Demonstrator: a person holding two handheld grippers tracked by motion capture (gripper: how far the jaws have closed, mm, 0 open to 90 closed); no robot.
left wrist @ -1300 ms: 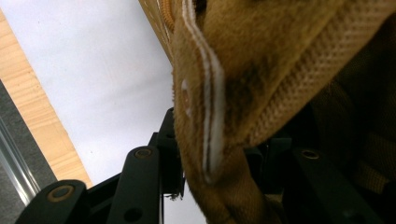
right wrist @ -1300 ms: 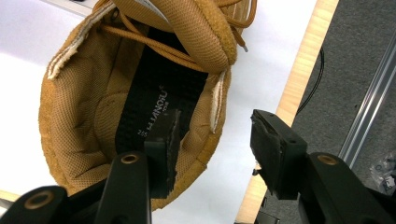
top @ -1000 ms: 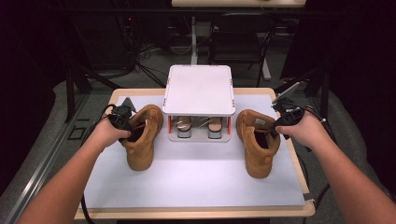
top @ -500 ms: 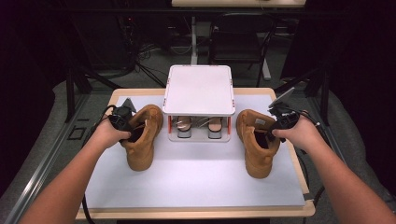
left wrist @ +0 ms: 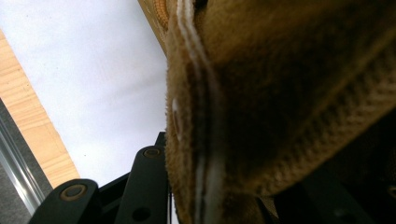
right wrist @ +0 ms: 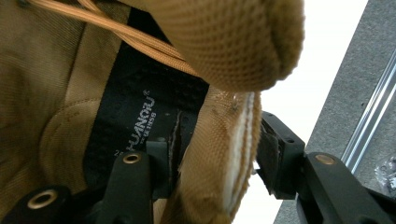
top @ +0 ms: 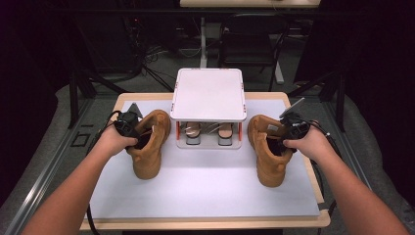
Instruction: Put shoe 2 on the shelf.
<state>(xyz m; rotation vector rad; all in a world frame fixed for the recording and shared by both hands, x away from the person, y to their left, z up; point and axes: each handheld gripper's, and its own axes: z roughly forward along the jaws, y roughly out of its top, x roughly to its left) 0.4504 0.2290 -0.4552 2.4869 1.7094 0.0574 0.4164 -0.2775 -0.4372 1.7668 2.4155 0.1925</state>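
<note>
While each gripper bites a collar, we have two tan suede lace-up boots standing on the white mat.

Our left gripper [top: 131, 131] is clamped on the collar wall of the left tan boot [top: 149, 147], one jaw outside and the other inside the opening (the left gripper view shows suede pressed between them). Our right gripper [top: 288, 134] straddles the padded collar of the right tan boot [top: 268, 149], jaws standing to either side of it; we cannot tell whether the pads press yet. Gripping the collar gives us a firm edge to lift by. Between the boots stands a white two-tier shoe rack [top: 208, 95], its lower shelf holding a pair of sandals [top: 209, 133], probably where the boots go.
</note>
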